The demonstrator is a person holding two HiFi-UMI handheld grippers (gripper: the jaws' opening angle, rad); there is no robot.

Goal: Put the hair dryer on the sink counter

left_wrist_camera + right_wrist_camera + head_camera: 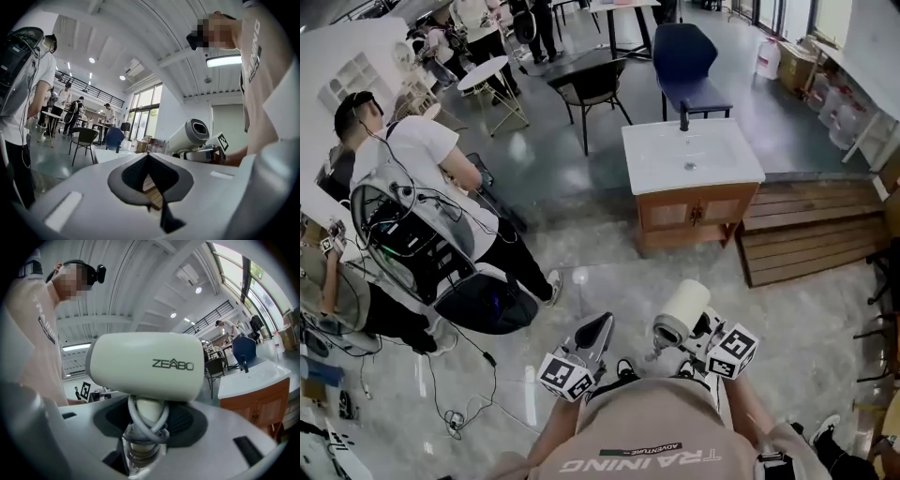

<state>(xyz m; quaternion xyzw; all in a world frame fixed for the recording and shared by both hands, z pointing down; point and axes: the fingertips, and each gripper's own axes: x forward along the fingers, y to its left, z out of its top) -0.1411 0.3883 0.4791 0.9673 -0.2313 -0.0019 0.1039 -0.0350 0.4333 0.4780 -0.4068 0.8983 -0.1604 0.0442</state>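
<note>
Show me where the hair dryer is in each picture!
Head view: the hair dryer is low, just right of the middle.
Left gripper view: the hair dryer is right of the middle.
Right gripper view: the hair dryer fills the middle.
Shared landmark: the sink counter, upper middle in the head view, left of centre in the left gripper view, far right in the right gripper view.

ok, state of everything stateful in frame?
hair dryer: held up, not yet on the counter
cord: coiled round its handle
right gripper: shut on hair dryer
left gripper: shut, empty
sink counter: nothing set on it
cabinet doors: shut
</note>
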